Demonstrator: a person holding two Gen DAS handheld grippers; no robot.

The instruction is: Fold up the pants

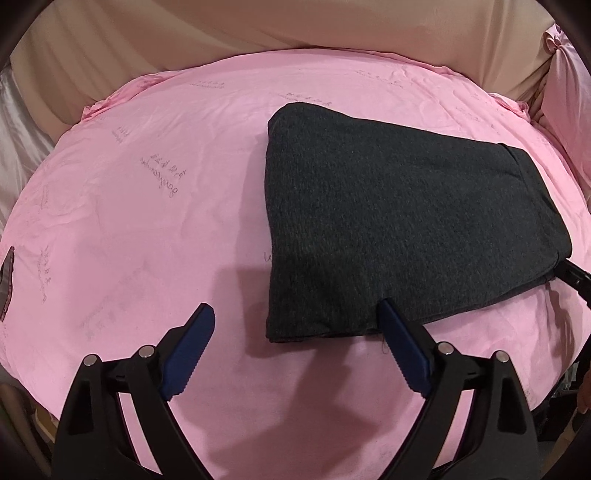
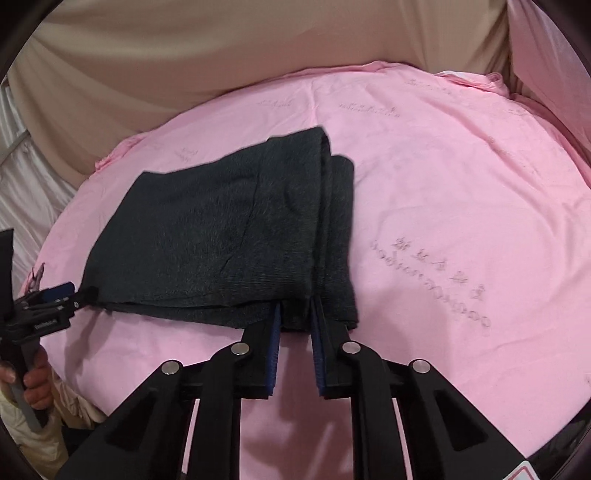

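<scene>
The dark grey pants (image 1: 399,229) lie folded in a thick stack on the pink sheet (image 1: 147,221). My left gripper (image 1: 295,314) is open and empty, its right finger just touching the stack's near edge. In the right wrist view the folded pants (image 2: 221,240) lie ahead with the folded layers at their right. My right gripper (image 2: 295,314) has its jaws narrow around the near edge of the pants, at the stack's right end. The left gripper also shows at the left of that view (image 2: 55,295), by the stack's left corner.
The pink sheet (image 2: 461,221) covers a round-looking table with printed grey lettering. Beige cloth (image 1: 295,26) hangs behind it. A pink bundle (image 1: 561,92) sits at the far right edge. A small dark object (image 1: 7,280) lies at the sheet's left edge.
</scene>
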